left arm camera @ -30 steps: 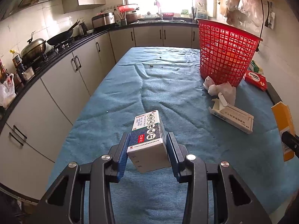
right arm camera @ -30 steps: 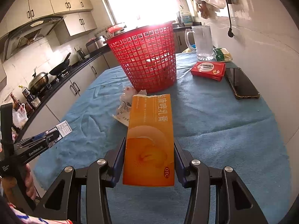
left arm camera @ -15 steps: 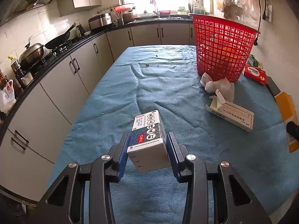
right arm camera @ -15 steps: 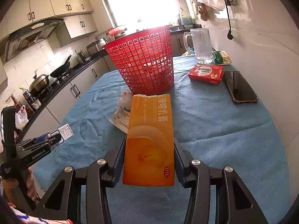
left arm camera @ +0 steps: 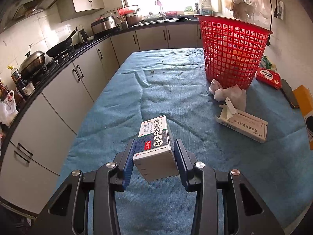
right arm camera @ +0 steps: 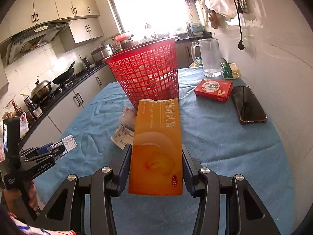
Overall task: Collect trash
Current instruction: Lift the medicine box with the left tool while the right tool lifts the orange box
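Note:
My left gripper [left arm camera: 154,152] is shut on a small white and dark-blue medicine box [left arm camera: 155,146], held above the blue tablecloth [left arm camera: 121,105]. My right gripper [right arm camera: 155,162] is shut on a long orange medicine box [right arm camera: 156,148] with a torn far end. A red mesh basket [left arm camera: 232,52] stands at the far right of the table, with pale trash inside; in the right wrist view the basket [right arm camera: 146,74] is just beyond the orange box. Crumpled white tissues [left arm camera: 227,93] and an opened white carton [left arm camera: 242,122] lie in front of the basket.
A red box [right arm camera: 214,87], a dark phone [right arm camera: 248,104], a glass jug [right arm camera: 209,58] and a green packet [right arm camera: 230,70] sit near the right wall. Kitchen cabinets and a stove with pans [left arm camera: 56,49] run along the left. A person's hand [right arm camera: 32,193] holds the left gripper handle.
In both views the basket and table have shifted slightly in the frame, the basket looking a little nearer. Both boxes stay gripped as before.

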`<state>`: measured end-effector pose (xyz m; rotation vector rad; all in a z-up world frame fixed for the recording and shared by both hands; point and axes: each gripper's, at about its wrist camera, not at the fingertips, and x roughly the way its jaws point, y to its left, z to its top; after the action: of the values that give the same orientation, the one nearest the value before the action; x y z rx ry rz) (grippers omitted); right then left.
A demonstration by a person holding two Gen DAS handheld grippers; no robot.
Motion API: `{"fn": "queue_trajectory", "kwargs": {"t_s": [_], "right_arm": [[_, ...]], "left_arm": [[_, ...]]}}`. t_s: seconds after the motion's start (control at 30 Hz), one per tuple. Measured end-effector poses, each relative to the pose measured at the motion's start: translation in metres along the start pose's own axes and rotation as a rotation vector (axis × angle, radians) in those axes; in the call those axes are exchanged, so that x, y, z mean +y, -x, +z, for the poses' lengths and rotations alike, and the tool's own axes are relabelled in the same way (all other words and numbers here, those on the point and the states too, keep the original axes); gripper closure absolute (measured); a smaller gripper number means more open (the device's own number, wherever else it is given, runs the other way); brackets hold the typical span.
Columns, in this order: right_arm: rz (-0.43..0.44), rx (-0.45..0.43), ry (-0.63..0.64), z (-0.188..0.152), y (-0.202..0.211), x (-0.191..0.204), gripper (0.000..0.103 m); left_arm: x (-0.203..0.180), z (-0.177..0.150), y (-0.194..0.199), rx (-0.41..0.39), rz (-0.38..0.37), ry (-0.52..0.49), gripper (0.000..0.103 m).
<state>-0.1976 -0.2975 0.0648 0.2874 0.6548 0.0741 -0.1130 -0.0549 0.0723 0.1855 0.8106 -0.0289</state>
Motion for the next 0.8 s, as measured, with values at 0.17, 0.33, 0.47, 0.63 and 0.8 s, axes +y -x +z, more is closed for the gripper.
{"fn": "queue_trajectory", "kwargs": {"t_s": [0.17, 0.33, 0.47, 0.63, 0.8], "right_arm": [[0.007, 0.000, 0.008, 0.004, -0.002, -0.002, 0.052], [0.034, -0.001, 0.004, 0.011, -0.001, -0.004, 0.052], [0.042, -0.010, -0.002, 0.015, 0.000, -0.007, 0.052], [0.056, -0.011, 0.000, 0.020, 0.000, -0.009, 0.052], [0.061, -0.020, 0.016, 0.027, 0.002, -0.008, 0.052]], "left_arm": [[-0.002, 0.005, 0.003, -0.003, -0.020, -0.002, 0.065], [-0.004, 0.012, 0.013, -0.022, -0.031, -0.014, 0.065], [-0.005, 0.017, 0.021, -0.049, -0.014, -0.025, 0.065], [-0.005, 0.024, 0.029, -0.068, -0.006, -0.030, 0.065], [-0.007, 0.031, 0.036, -0.104, 0.027, -0.056, 0.065]]}}
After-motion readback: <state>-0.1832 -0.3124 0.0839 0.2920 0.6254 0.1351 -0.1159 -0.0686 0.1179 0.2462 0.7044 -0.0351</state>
